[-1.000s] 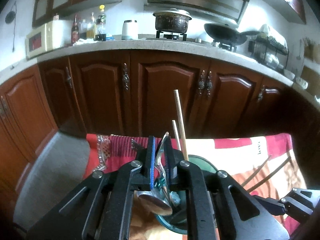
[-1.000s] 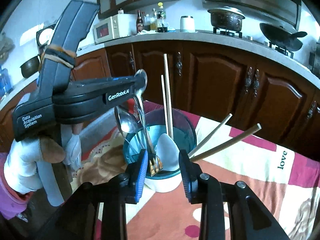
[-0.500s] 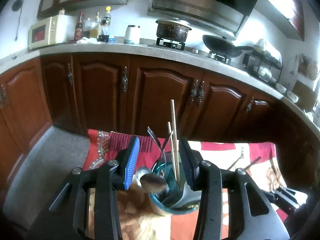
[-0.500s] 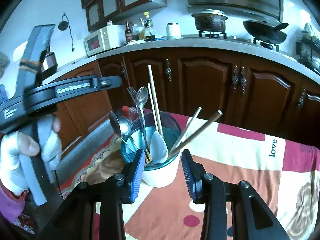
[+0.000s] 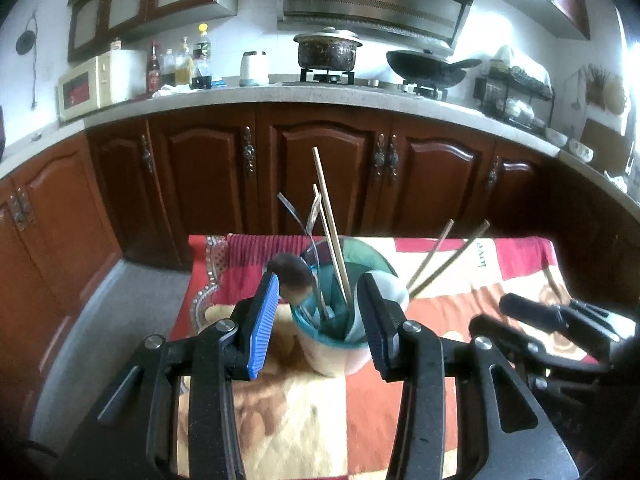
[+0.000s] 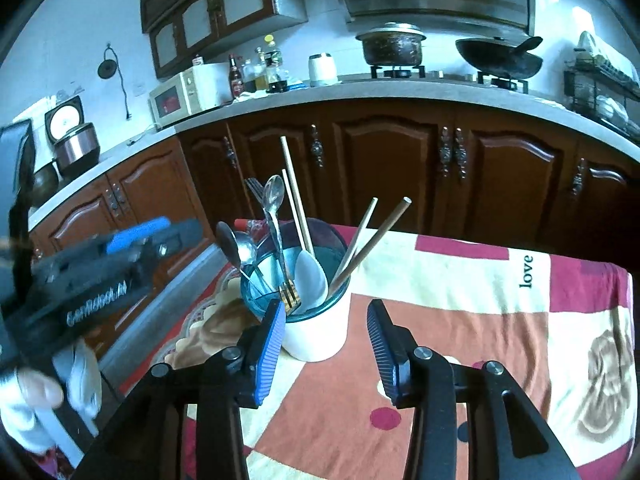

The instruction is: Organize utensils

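A white utensil cup with a teal rim (image 6: 312, 336) stands on the patterned tablecloth (image 6: 460, 320); it also shows in the left wrist view (image 5: 336, 352). It holds metal spoons (image 6: 274, 196), a fork (image 6: 290, 292), a white spoon (image 6: 310, 276) and wooden chopsticks (image 6: 380, 232). My left gripper (image 5: 316, 312) is open and empty just in front of the cup. My right gripper (image 6: 326, 344) is open and empty, close to the cup's near side. The left gripper appears at the left of the right wrist view (image 6: 100, 264).
Dark wooden cabinets (image 5: 320, 172) under a grey counter stand behind the table. On the counter are a microwave (image 6: 184, 94), bottles, a pot (image 5: 328, 50) and a wok (image 5: 426, 68). The table's left edge drops to a grey floor (image 5: 112, 320).
My left gripper has let go of a spoon into the cup, opened and pulled back. My right gripper has backed away slightly from the cup.
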Available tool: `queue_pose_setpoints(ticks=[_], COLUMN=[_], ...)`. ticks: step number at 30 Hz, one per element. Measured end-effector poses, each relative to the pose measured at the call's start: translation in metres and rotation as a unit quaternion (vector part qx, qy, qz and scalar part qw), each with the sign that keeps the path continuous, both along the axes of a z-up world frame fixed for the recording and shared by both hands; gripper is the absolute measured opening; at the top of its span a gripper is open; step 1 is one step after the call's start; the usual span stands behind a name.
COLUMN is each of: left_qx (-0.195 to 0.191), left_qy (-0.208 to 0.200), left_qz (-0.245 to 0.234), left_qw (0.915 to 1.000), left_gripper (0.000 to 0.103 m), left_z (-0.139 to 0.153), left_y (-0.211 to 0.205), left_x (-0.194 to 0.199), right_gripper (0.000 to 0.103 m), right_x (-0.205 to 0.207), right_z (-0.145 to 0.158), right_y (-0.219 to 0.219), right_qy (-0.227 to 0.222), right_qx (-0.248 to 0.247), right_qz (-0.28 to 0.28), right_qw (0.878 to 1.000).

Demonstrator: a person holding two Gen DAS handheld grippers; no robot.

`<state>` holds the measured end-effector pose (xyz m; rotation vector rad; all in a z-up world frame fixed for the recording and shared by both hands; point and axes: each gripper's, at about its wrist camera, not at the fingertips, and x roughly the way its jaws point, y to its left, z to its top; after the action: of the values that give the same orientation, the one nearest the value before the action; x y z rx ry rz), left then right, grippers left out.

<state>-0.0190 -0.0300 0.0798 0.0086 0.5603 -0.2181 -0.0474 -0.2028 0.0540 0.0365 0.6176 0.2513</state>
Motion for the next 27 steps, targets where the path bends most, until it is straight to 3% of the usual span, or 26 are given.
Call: queue_pose_setpoints(ticks=[27], left_qx=[0.005], left_qy=[-0.019], left_qz=[0.034], left_qw=[0.9992], left_gripper=[0.04], left_z=[0.011], left_y=[0.001], left_x=[-0.045], right_gripper=[0.05], right_x=[-0.028], right_z=[0.018], right_y=[0.009], right_qy=[-0.012], right_qx=[0.004], right_qz=[-0.027], right_qw=[1.0])
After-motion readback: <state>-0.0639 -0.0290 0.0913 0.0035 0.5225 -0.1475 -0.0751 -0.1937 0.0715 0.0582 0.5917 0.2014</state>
